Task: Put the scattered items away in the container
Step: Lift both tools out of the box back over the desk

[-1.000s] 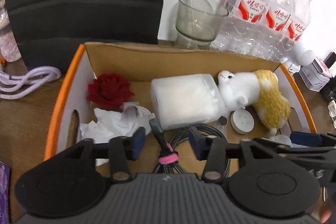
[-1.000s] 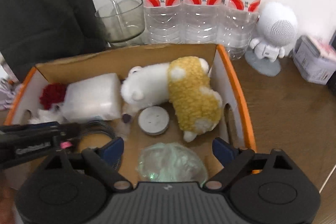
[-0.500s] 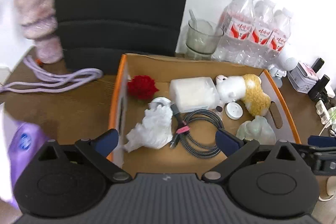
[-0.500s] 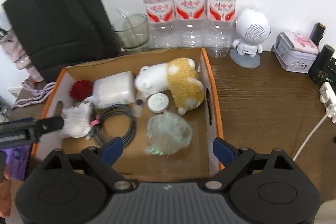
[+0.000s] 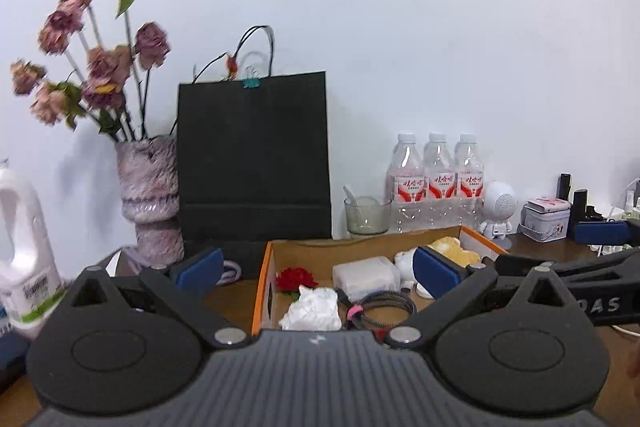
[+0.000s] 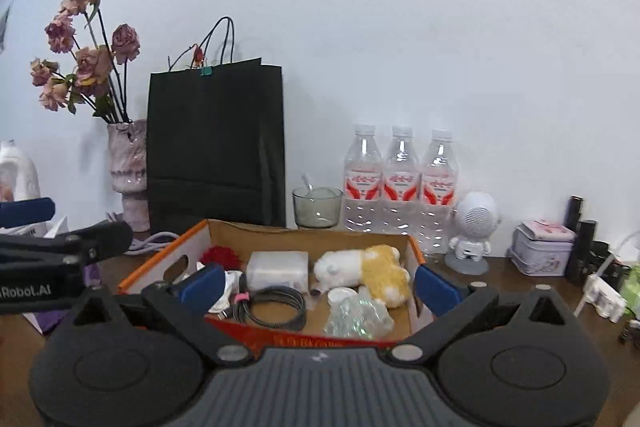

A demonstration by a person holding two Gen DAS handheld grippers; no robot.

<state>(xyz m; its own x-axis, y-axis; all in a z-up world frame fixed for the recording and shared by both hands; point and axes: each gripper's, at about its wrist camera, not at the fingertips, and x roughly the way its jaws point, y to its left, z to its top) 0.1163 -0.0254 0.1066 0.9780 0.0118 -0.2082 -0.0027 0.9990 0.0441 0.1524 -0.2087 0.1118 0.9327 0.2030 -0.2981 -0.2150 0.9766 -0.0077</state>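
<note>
Blue-padded fingers (image 5: 436, 273) spread empty, right pair opening, rectangular cardboard box (image 6: 304, 233)

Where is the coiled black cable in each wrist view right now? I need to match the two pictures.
Left wrist: coiled cable lies in the cardboard box, lower centre, right of the crumpled white tissue.
Right wrist: coiled cable lies in the box's near left part, below the white packet.
Shared landmark: the black paper bag standing behind the box.
</note>
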